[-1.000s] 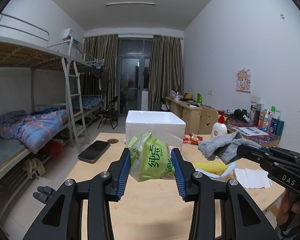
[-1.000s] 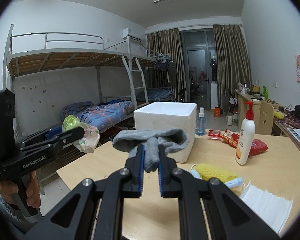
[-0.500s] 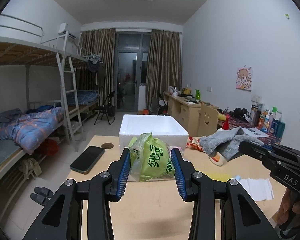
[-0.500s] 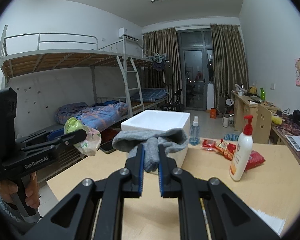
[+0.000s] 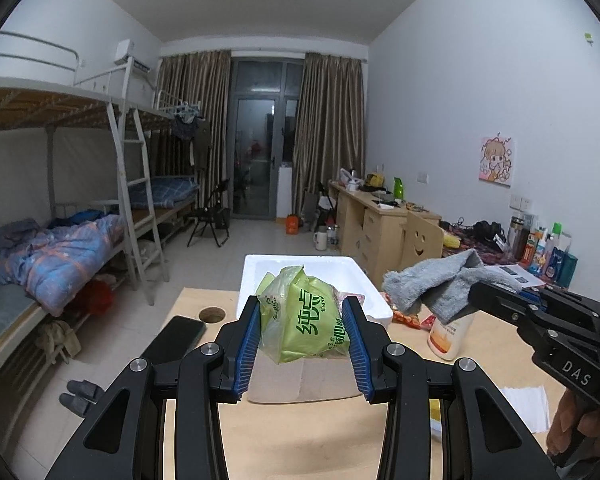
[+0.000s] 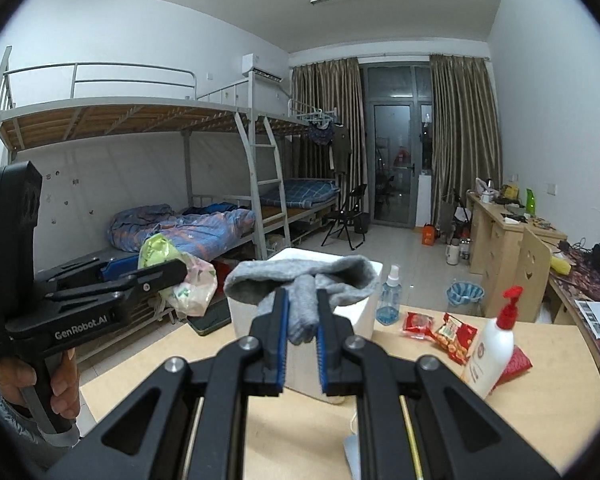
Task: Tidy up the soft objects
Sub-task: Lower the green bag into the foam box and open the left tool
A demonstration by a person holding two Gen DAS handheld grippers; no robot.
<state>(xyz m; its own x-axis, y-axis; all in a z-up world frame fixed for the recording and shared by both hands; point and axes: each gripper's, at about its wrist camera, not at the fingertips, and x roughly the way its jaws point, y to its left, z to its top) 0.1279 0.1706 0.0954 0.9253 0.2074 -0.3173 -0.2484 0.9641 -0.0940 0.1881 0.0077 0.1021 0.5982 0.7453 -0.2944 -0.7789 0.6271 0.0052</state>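
My left gripper (image 5: 302,338) is shut on a green plastic tissue pack (image 5: 302,320), held in the air just in front of the white foam box (image 5: 300,268). The same pack (image 6: 180,276) shows at the left of the right wrist view, clamped in the left gripper. My right gripper (image 6: 302,332) is shut on a grey sock (image 6: 304,280), whose ends droop over both fingers. That sock (image 5: 440,284) hangs at the right of the left wrist view, above the table. The foam box (image 6: 360,320) stands open-topped behind the sock.
On the wooden table (image 5: 300,440) lie a black phone (image 5: 176,340), red snack packets (image 6: 444,328), a white pump bottle (image 6: 496,348), a small spray bottle (image 6: 390,300) and white paper (image 5: 528,404). A bunk bed (image 6: 180,224) stands left, desks (image 6: 500,232) right.
Both grippers rose and moved forward toward the foam box, carrying the tissue pack and the sock. The box now looks closer and lower in both views.
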